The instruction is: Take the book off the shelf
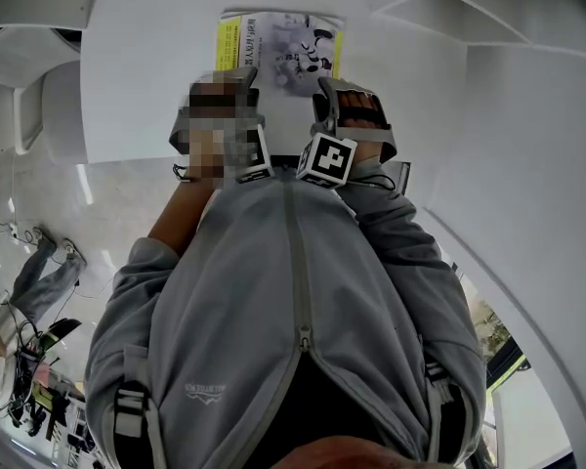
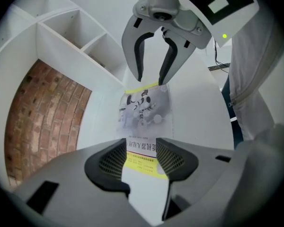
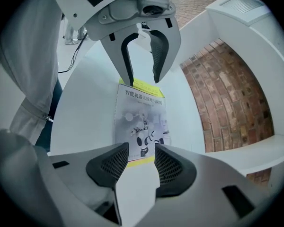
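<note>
A thin book [image 1: 278,55] with a yellow band and a robot picture on its cover lies flat on a white curved surface [image 1: 137,86]. In the head view my left gripper [image 1: 236,84] and right gripper [image 1: 334,101] hover side by side over the book's near edge. In the left gripper view the left gripper [image 2: 142,157] is open, with the book [image 2: 144,110] seen through the gap below its pads and the right gripper facing it from the book's far end. The right gripper [image 3: 141,161] is open too, above the other end of the book [image 3: 141,122]. Neither one's pads touch the book.
White shelf compartments [image 2: 71,37] rise at the left and a brick wall [image 3: 227,89] stands behind the curved white unit. In the head view another person's legs [image 1: 44,272] and cables lie on the floor at the lower left.
</note>
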Tool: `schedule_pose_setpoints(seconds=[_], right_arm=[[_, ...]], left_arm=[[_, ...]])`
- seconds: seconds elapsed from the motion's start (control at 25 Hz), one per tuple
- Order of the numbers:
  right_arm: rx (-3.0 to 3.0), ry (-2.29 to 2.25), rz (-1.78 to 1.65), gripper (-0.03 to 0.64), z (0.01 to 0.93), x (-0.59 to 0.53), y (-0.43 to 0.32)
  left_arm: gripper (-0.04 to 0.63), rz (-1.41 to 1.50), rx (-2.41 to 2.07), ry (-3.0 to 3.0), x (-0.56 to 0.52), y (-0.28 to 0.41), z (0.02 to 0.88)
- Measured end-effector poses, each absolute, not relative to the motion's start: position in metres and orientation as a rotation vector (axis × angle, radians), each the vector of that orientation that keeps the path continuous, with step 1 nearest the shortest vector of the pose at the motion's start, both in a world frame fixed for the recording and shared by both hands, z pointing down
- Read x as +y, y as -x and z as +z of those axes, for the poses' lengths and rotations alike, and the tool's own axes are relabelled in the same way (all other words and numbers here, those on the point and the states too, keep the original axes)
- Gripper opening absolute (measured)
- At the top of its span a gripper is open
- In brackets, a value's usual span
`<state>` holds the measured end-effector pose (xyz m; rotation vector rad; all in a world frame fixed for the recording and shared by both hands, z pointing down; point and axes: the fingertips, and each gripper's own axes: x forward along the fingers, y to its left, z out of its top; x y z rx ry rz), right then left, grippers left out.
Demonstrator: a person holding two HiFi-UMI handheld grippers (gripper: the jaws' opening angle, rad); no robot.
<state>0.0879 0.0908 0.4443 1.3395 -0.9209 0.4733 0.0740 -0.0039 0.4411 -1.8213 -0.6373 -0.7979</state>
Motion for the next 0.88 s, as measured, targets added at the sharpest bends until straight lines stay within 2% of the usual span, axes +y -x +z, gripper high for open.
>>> schedule_pose_setpoints(seconds=[0.32, 0.88], right_arm=[[-0.851, -1.414, 0.366, 0.148, 0.391, 0.079, -0.104], [-0.775, -1.498, 0.213, 0.066, 0.332, 0.065, -0.126]], left_arm=[[0.091, -0.689, -0.538, 1.838, -0.008, -0.09, 0.397], [0.013, -0.582, -0.399, 1.857, -0.022, -0.109, 0.34]])
